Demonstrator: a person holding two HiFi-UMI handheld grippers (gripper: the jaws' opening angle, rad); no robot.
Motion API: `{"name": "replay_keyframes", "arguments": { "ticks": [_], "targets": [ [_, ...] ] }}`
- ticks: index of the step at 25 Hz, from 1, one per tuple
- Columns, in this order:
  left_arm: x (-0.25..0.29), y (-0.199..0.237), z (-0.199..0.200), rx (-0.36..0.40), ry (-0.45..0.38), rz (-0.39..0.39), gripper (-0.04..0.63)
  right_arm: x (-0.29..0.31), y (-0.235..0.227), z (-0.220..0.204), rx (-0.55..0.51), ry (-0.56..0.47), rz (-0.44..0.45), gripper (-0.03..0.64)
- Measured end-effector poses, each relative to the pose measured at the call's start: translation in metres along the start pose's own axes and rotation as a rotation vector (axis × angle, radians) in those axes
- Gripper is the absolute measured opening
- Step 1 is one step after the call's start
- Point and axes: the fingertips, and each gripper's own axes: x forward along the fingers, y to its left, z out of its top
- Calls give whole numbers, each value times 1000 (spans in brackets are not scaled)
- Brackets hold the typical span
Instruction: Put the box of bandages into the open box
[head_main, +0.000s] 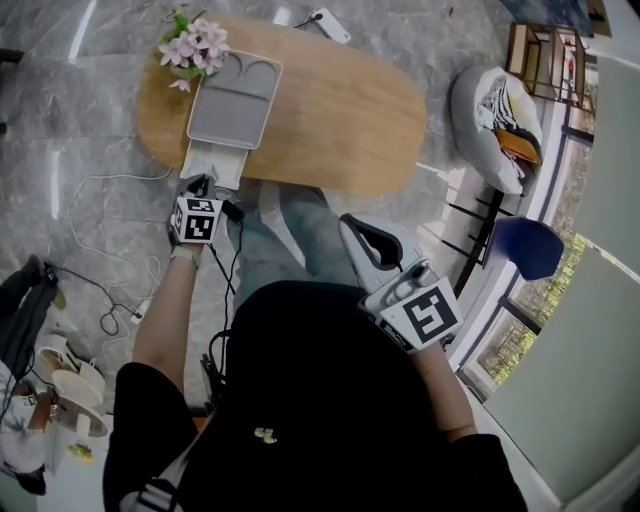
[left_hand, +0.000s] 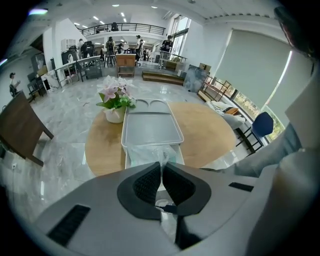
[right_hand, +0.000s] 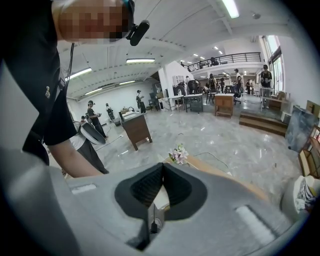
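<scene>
Left hand-held gripper (left_hand: 161, 164) at the near edge of the oval wooden tabletop (head_main: 340, 110), jaws pressed together on a raised fold of clear wrap (left_hand: 161, 152). Wrap drawn round the box of bandages (left_hand: 145, 155), pale green, lying just ahead of the jaw tips inside the open box (left_hand: 126, 159). Beyond that, directly ahead of the same hand-held gripper, the grey lid (left_hand: 151, 129) of the box, folded back flat on the wood, underside up, touching the far rim of the box. Further ahead and slightly to the left of the lid, a white pot of pink flowers (left_hand: 116, 97), close to the lid's far left corner.

Right hand-held gripper (right_hand: 161, 166) drawn back close to the person's body, well apart from the left one and off the tabletop's near side; jaws closed tip to tip, nothing between them. Far ahead of it, past its jaw tips, the same flowers and an edge of the tabletop. To its right in the head view, a blue chair (head_main: 525, 248) on the marble floor.
</scene>
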Motion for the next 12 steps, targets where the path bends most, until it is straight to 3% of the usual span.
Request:
{"name": "replay_keyframes", "arguments": {
  "ticks": [12],
  "targets": [
    [53,6,-18,-3,86,18,25,-4,-2,-21,55,32,-12,-3]
  ]
}}
